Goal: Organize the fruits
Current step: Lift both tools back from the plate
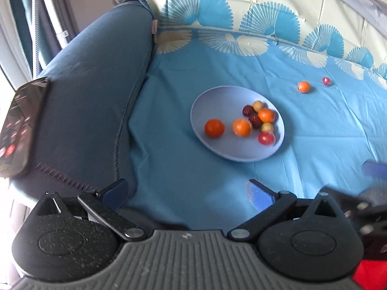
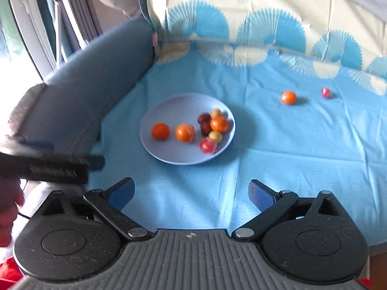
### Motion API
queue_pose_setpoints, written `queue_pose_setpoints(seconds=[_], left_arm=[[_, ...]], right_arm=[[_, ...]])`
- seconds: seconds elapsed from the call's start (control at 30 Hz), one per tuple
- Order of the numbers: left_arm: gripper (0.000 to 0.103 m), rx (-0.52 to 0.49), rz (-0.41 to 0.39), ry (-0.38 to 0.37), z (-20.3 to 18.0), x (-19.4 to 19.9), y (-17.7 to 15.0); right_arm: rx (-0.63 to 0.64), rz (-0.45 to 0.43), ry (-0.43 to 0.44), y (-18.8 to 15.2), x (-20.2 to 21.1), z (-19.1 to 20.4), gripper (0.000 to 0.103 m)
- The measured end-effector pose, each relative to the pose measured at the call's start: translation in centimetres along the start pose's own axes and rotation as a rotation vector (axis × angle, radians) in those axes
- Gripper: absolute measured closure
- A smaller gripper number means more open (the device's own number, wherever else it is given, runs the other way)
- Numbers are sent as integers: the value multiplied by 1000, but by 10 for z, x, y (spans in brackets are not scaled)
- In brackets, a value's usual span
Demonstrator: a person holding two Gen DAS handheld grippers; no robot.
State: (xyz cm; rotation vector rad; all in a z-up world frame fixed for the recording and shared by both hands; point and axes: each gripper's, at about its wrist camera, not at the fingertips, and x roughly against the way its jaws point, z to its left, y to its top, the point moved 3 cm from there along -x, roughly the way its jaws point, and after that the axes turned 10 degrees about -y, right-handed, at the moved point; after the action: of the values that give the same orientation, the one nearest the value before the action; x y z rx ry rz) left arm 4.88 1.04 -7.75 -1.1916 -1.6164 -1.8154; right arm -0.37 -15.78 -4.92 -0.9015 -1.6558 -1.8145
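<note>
A pale blue plate (image 1: 212,101) (image 2: 164,106) lies on the blue cloth and holds several small fruits: oranges, dark red, yellow and red ones. A loose orange (image 1: 303,87) (image 2: 288,97) and a small red fruit (image 1: 326,81) (image 2: 326,92) lie on the cloth beyond it to the right. My left gripper (image 1: 188,193) is open and empty, held back in front of the plate. My right gripper (image 2: 192,193) is open and empty, also in front of the plate. The left gripper shows blurred at the left of the right wrist view (image 2: 48,162).
A dark blue sofa arm (image 1: 92,101) (image 2: 92,77) borders the cloth on the left, with a phone (image 1: 19,125) lying on it. The patterned cloth (image 1: 241,24) rises up the backrest behind. The right gripper's finger shows at the right edge of the left wrist view (image 1: 375,169).
</note>
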Motion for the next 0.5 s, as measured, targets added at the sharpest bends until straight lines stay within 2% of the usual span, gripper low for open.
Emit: queue_pose_setpoints(seconds=[0.17, 0.3, 0.5], left_arm=[[0, 0, -64, -1, -6, 40, -16], [0, -22, -120, 7, -14, 66, -27], [0, -36, -163, 9, -22, 91, -39]], right_arm=[[13, -101, -23, -10, 45, 6, 1], [37, -133, -24, -22, 70, 11, 1], [75, -197, -30, -34, 99, 16, 1]])
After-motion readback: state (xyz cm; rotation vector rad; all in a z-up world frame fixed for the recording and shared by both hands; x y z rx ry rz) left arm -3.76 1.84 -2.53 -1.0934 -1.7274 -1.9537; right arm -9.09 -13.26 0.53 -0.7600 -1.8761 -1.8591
